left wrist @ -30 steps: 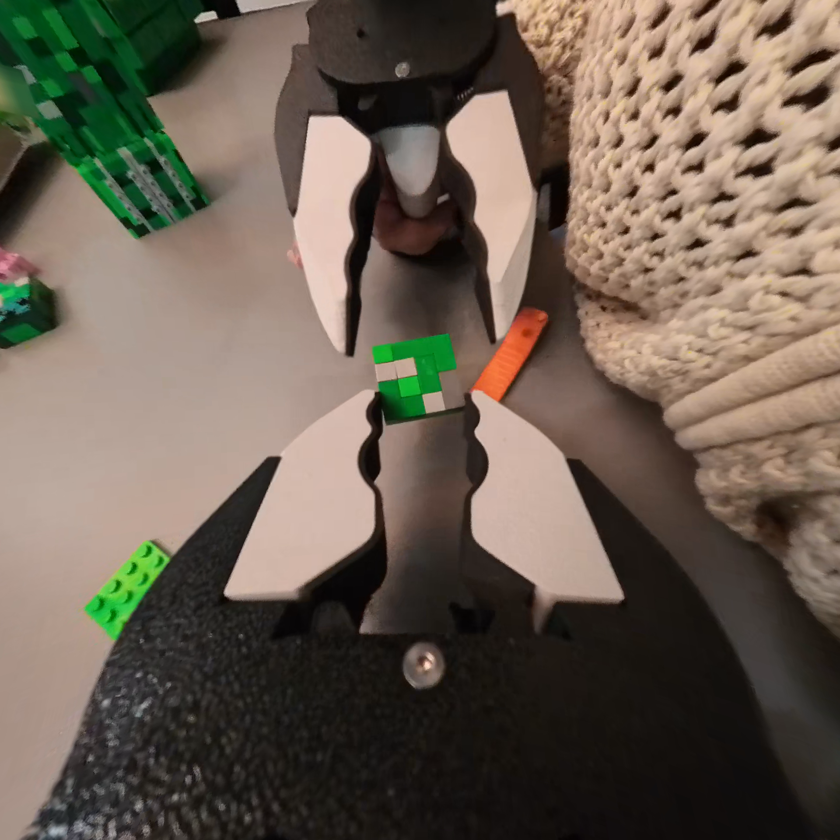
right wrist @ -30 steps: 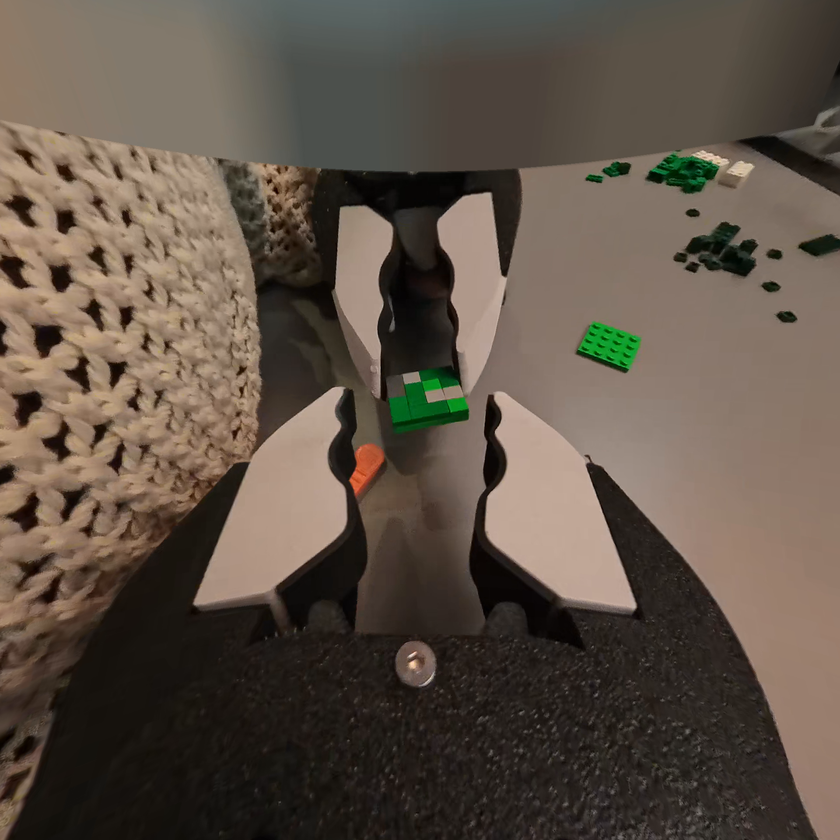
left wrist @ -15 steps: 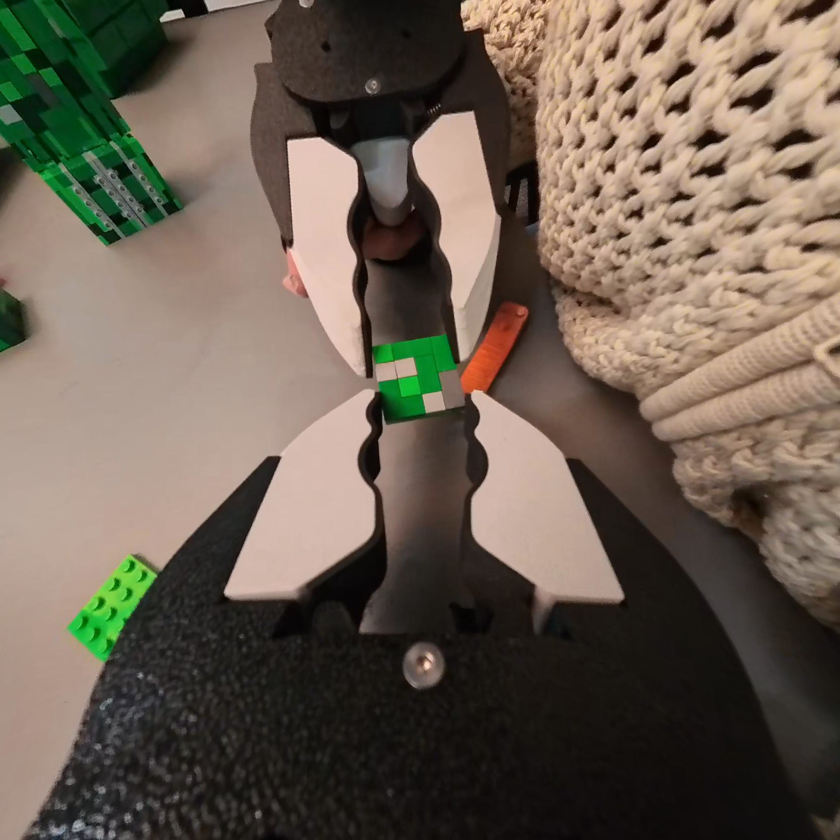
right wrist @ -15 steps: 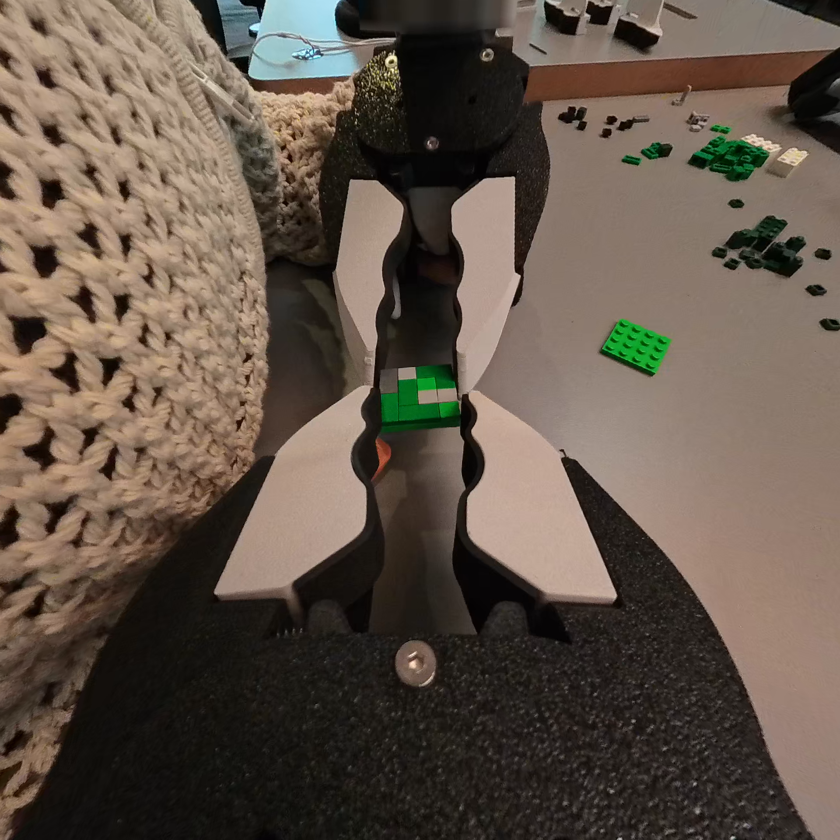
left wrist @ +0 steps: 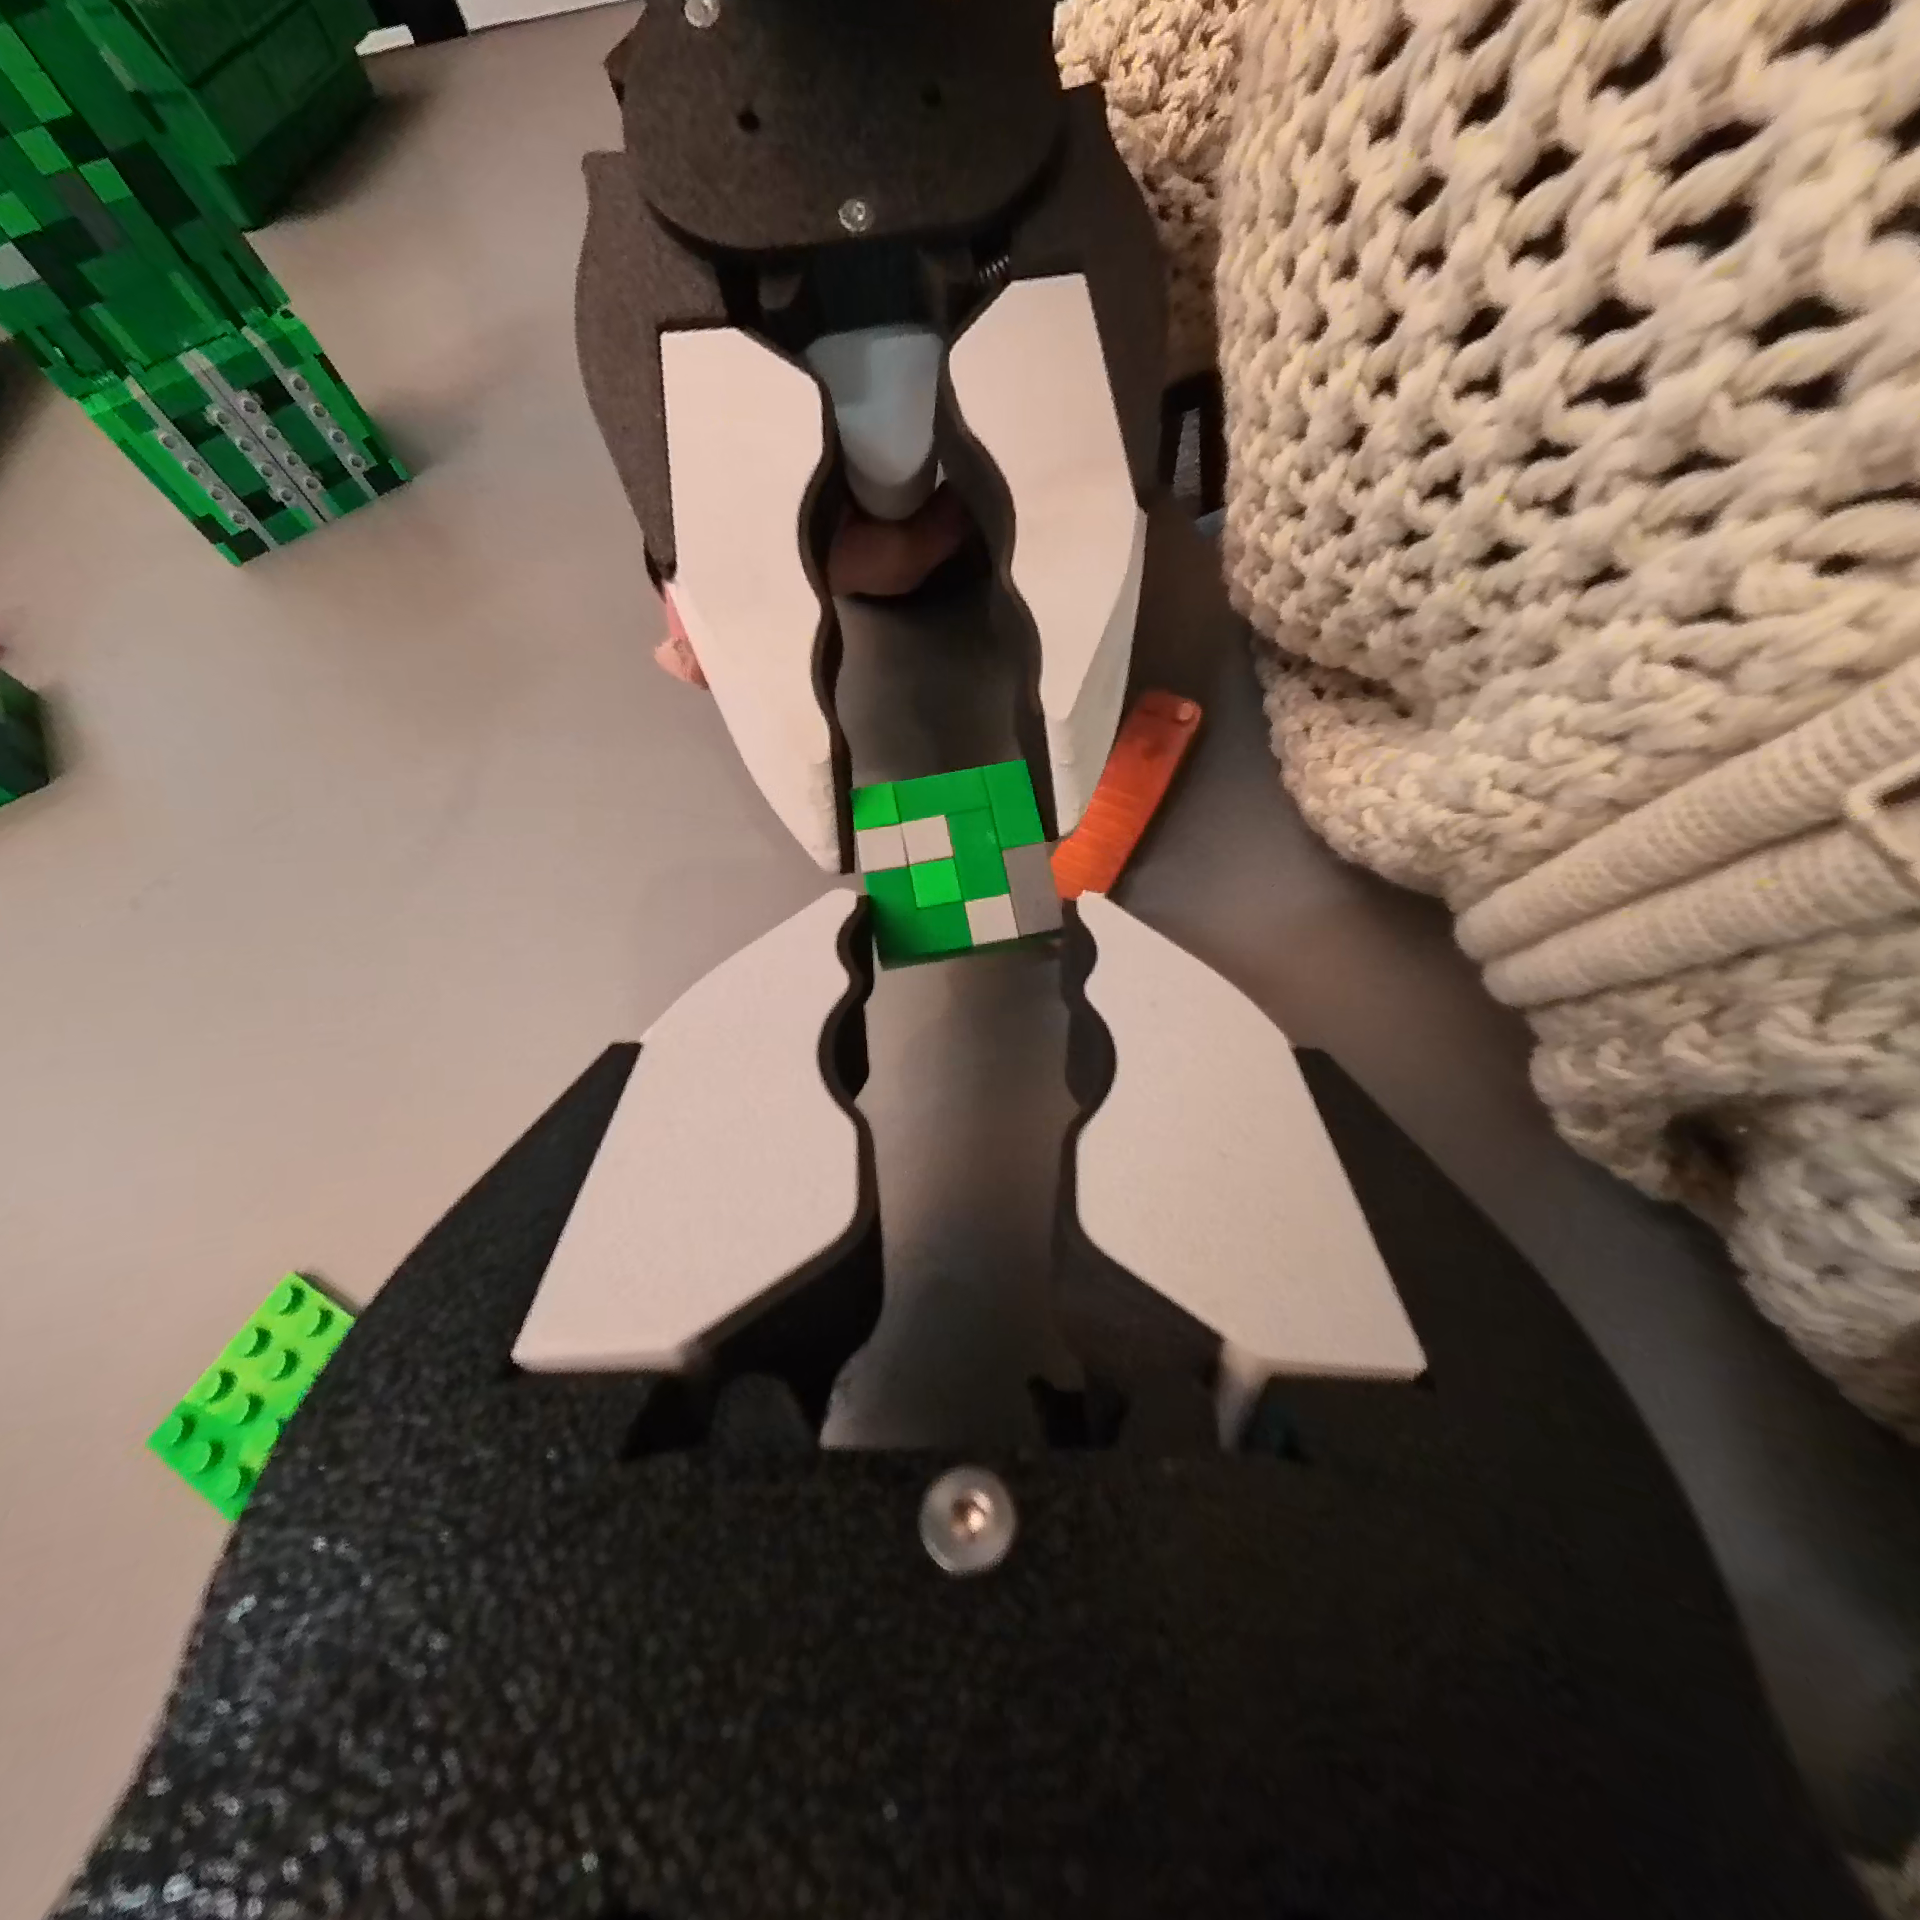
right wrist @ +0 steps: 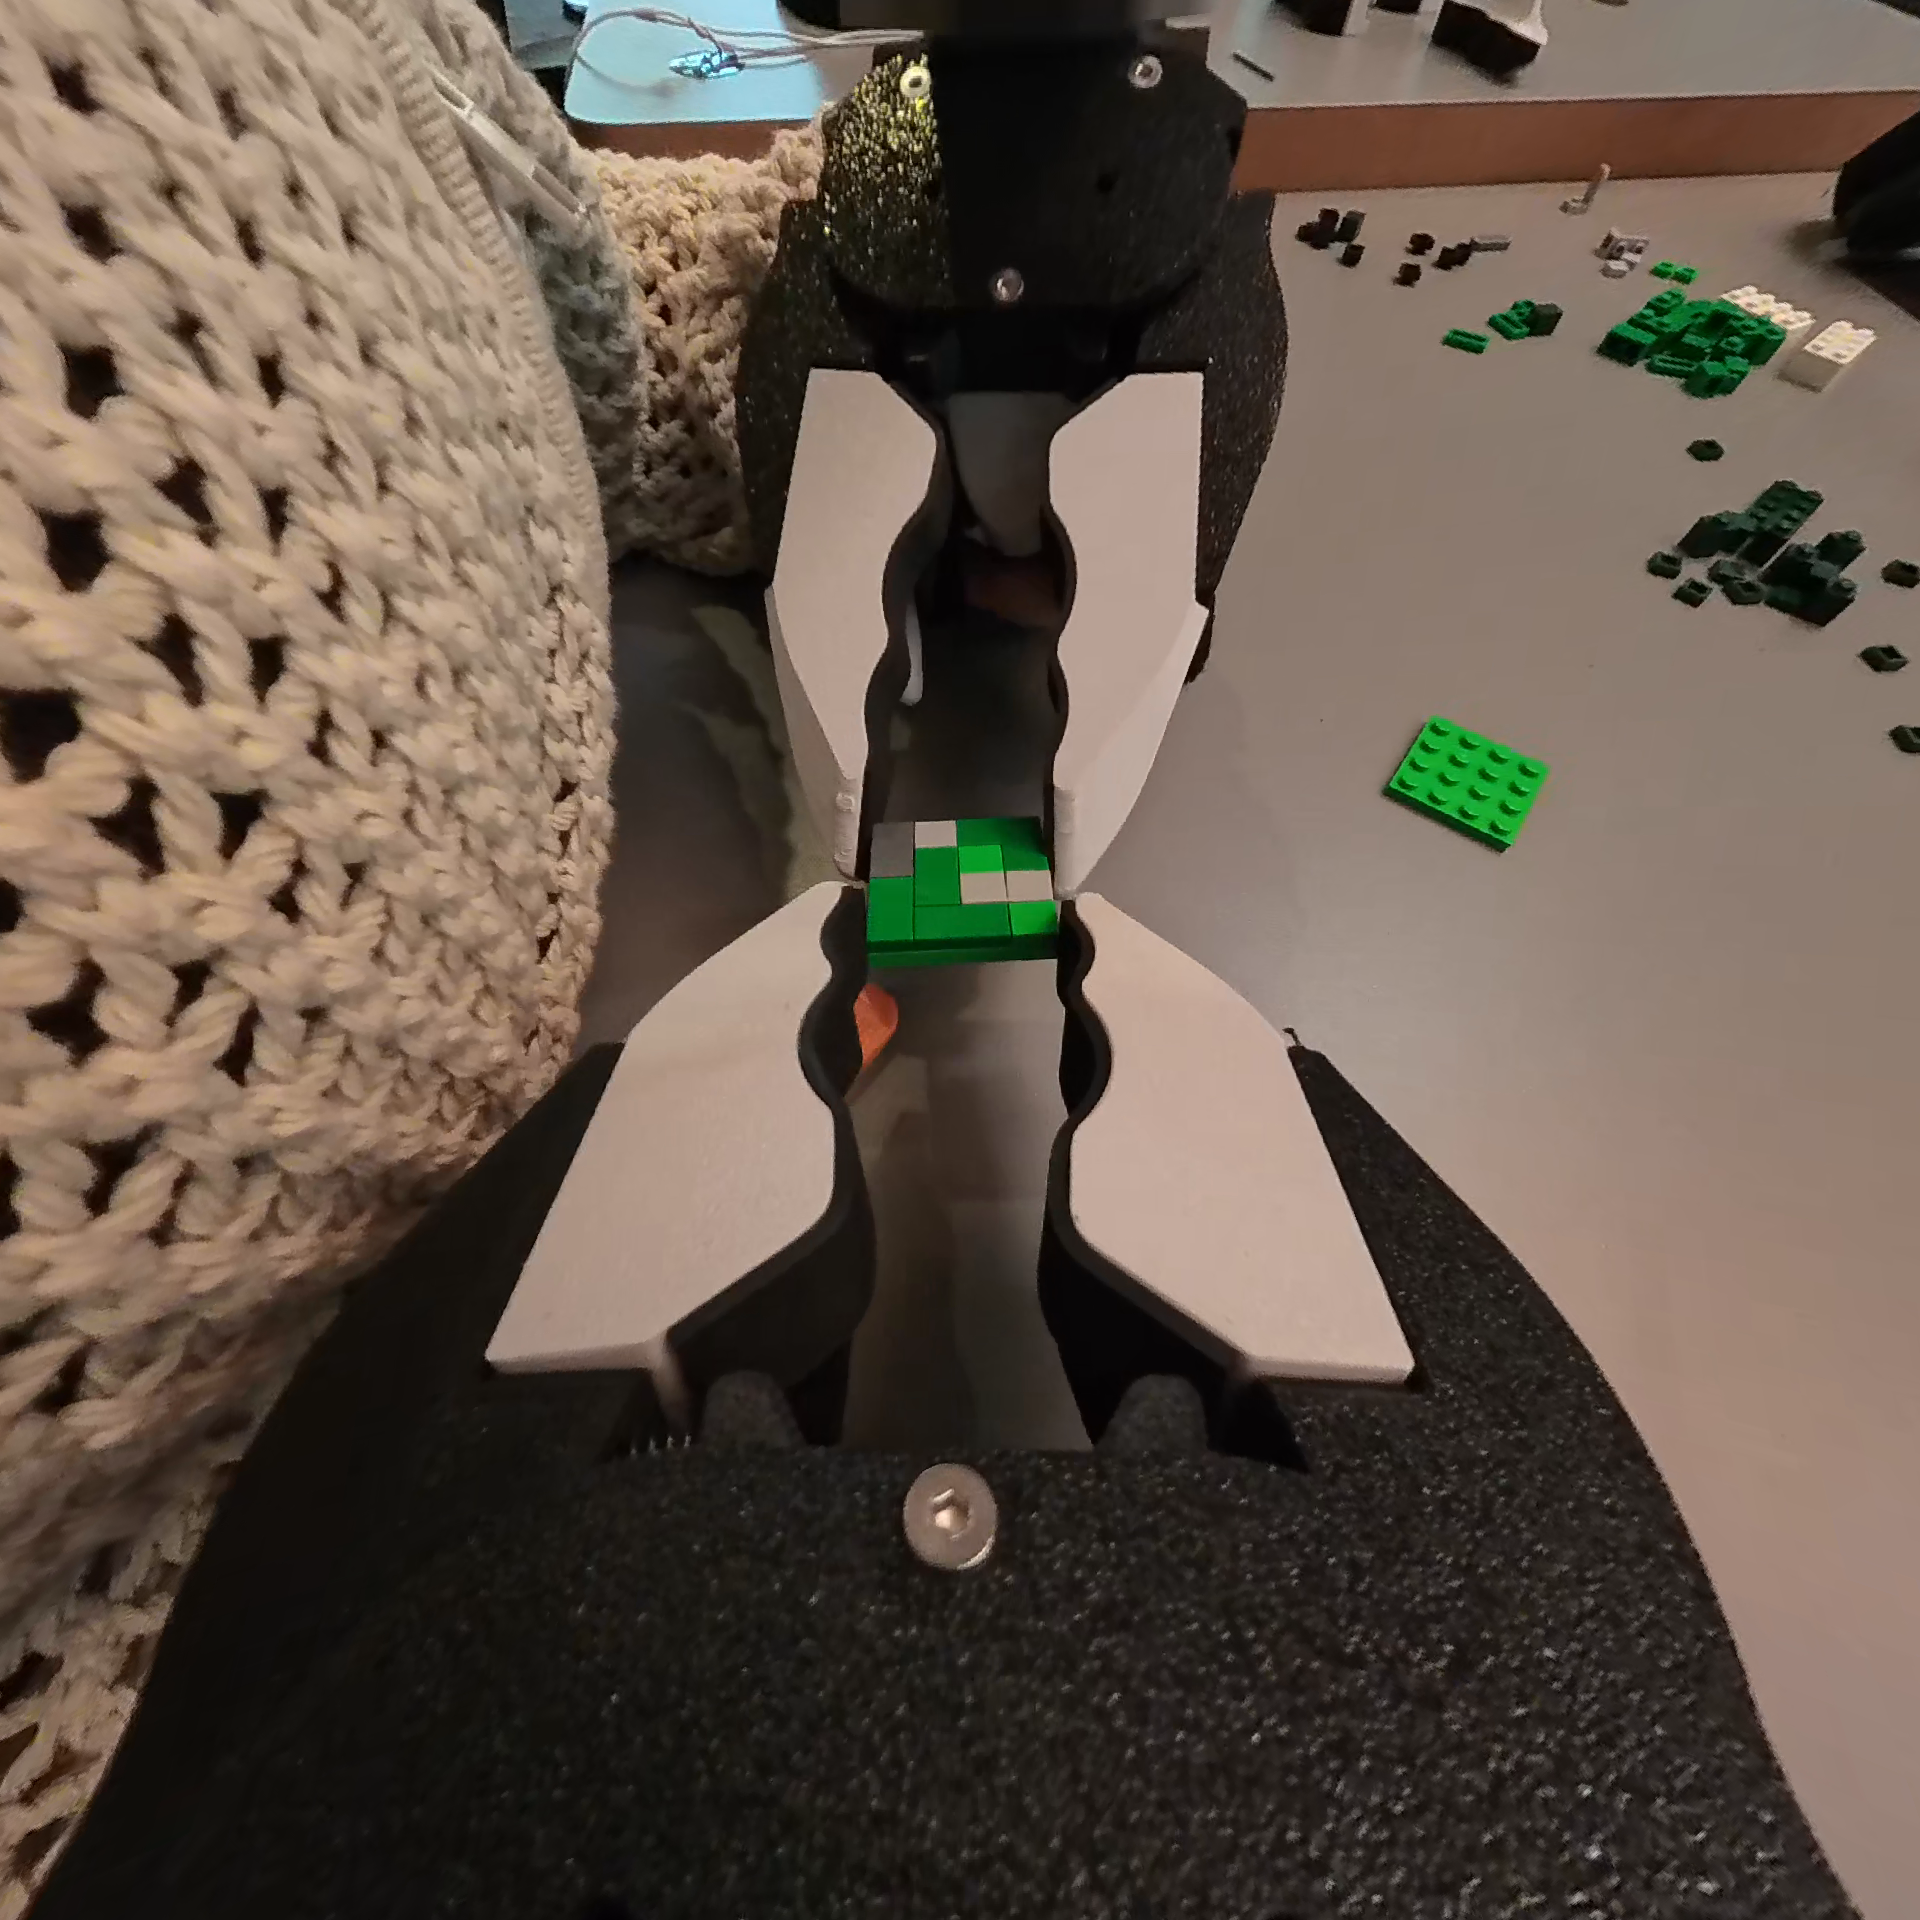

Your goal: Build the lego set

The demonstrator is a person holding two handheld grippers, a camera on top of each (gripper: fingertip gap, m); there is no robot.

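Observation:
A small square plate tiled in green, light grey and dark grey is held a little above the grey table between both grippers. My left gripper is shut on its near edge. The right gripper comes from the opposite side and pinches the far edge. In the right wrist view the tiled plate sits between my right gripper and the left gripper facing it. All the fingertips touch the plate's sides.
An orange brick separator lies on the table under the plate. A person's cream knit sleeve is close on one side. A tall green build stands at far left. A bright green studded plate and piles of dark green pieces lie to the right. My two grippers' fingertips are within a few centimetres of each other.
The right gripper has moved in and narrowed its fingers from open onto the tiled plate. The left gripper has kept its hold on the plate.

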